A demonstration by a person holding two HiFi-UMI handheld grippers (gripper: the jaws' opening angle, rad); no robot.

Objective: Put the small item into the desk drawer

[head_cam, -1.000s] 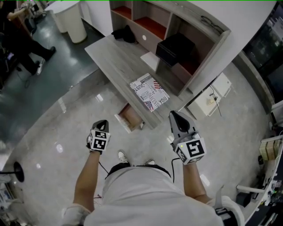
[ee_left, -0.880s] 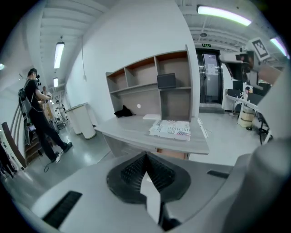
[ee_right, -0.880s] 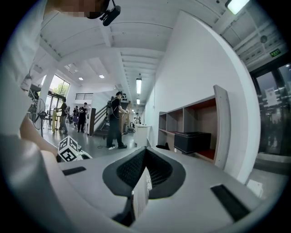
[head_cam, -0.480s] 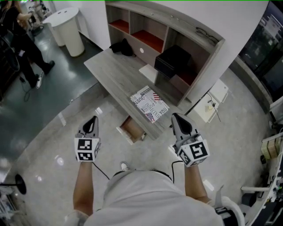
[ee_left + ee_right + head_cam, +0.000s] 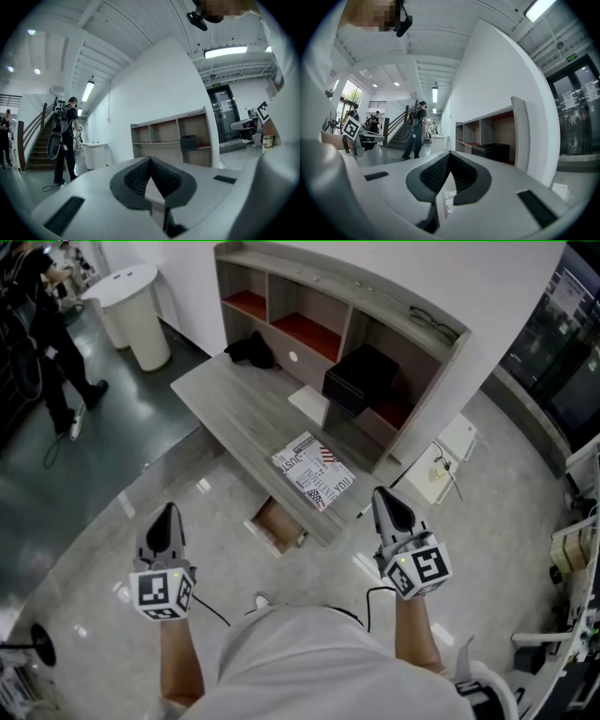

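Hovering above the floor before the desk (image 5: 234, 409), the left gripper (image 5: 167, 514) and right gripper (image 5: 384, 496) had their fingers (image 5: 136, 177) pressed together, empty. The drawer (image 5: 278, 524) stood open under the desk. 1 small dark thing (image 5: 359, 513), perhaps the item, lay near the magazine (image 5: 313, 470).

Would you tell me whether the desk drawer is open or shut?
Open: the drawer juts out from under the desk, its inside showing.
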